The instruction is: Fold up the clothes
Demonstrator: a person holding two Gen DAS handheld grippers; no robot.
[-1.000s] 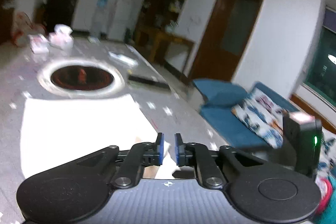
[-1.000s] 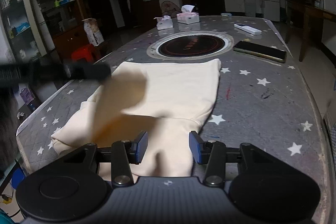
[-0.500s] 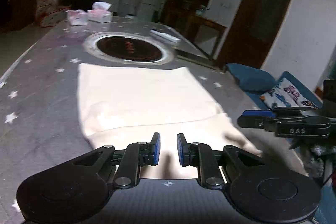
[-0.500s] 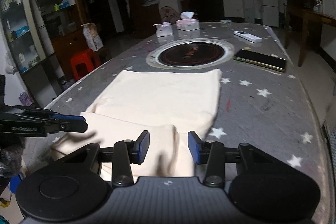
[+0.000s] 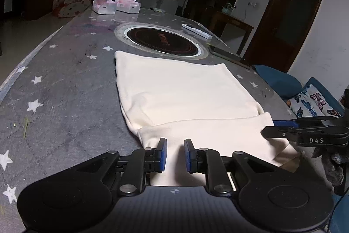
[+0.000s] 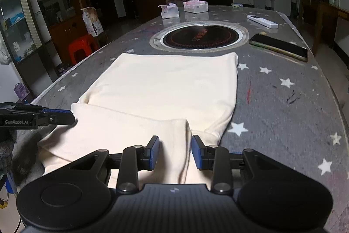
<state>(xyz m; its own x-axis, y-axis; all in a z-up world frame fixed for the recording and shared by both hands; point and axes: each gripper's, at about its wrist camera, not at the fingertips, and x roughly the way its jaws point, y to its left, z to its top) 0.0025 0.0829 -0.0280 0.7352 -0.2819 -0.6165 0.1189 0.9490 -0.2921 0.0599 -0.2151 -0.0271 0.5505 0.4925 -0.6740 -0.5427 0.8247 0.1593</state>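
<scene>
Two grippers: both hung over the near folded edge of the cream garment (image 5: 185, 91), apparently lining up a matched pinch.
Left gripper (image 5: 175, 155): fingers slightly apart, cloth below the gap, unpinched.
Right gripper (image 6: 175, 152): fingers closing, a cloth ridge between them, not yet pinched.
Garment: flat on the table (image 6: 283, 106), far edge by the round burner (image 6: 199, 36).

Black left gripper (image 5: 175, 154) and right gripper (image 6: 175, 151) — blue-padded jaws, silver screws, white lettering.

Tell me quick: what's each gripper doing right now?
Left gripper: jaws narrowly apart over the near edge of the cream garment, not clamped on it.
Right gripper: jaws closing, the garment's folded edge between them, not yet pinched.
</scene>
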